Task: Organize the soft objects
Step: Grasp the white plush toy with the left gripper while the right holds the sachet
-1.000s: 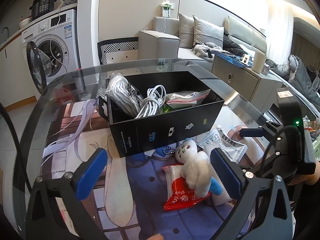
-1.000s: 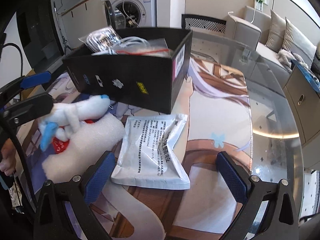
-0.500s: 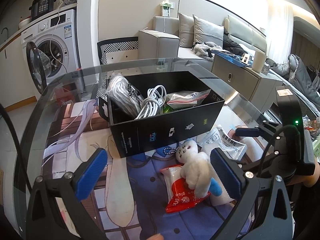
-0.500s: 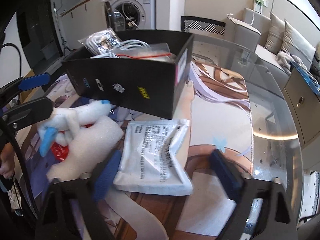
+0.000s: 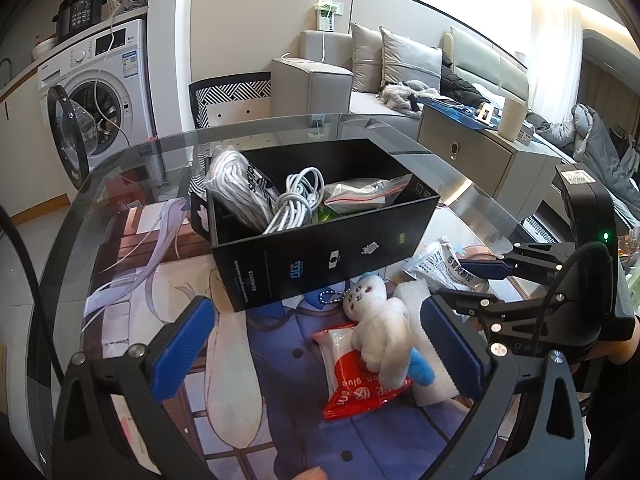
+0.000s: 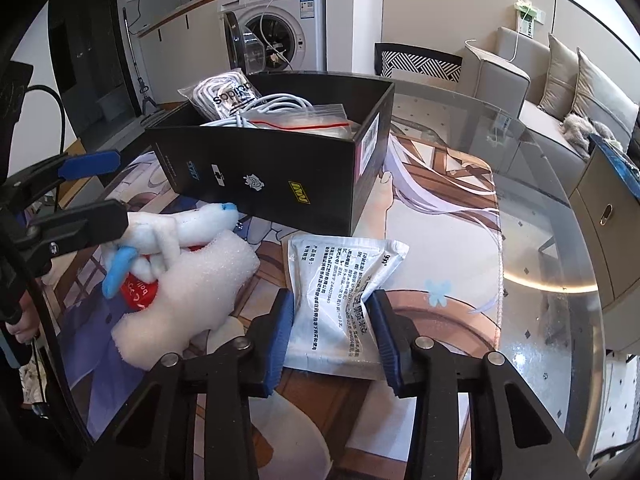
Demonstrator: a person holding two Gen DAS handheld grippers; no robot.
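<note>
Since the earlier frames the right gripper (image 6: 331, 334) has narrowed from wide open to pinching the white printed packet (image 6: 343, 296); both blue pads press its crumpled near edge at the lower centre of the right wrist view. That packet lies flat on the printed mat (image 6: 448, 240), just in front of the black box (image 6: 280, 180), whose position matches the earlier pictures.

Left gripper (image 5: 320, 350) stands wide open with nothing between its blue fingers (image 5: 182, 346), low in its own frame, as it did a second ago. Between and just beyond those fingers, at lower centre, the white plush toy (image 5: 378, 326) lies on top of the red and white packet (image 5: 352, 376). A white foam piece (image 5: 424, 344) sits just right of the plush, touching it.

Inside the box, in the middle of the left view, are a coiled white cable (image 5: 298, 196), a bagged bundle with black lettering (image 5: 240, 190) and a clear zip bag (image 5: 366, 194). All of it rests on a round glass table (image 5: 120, 184)
</note>
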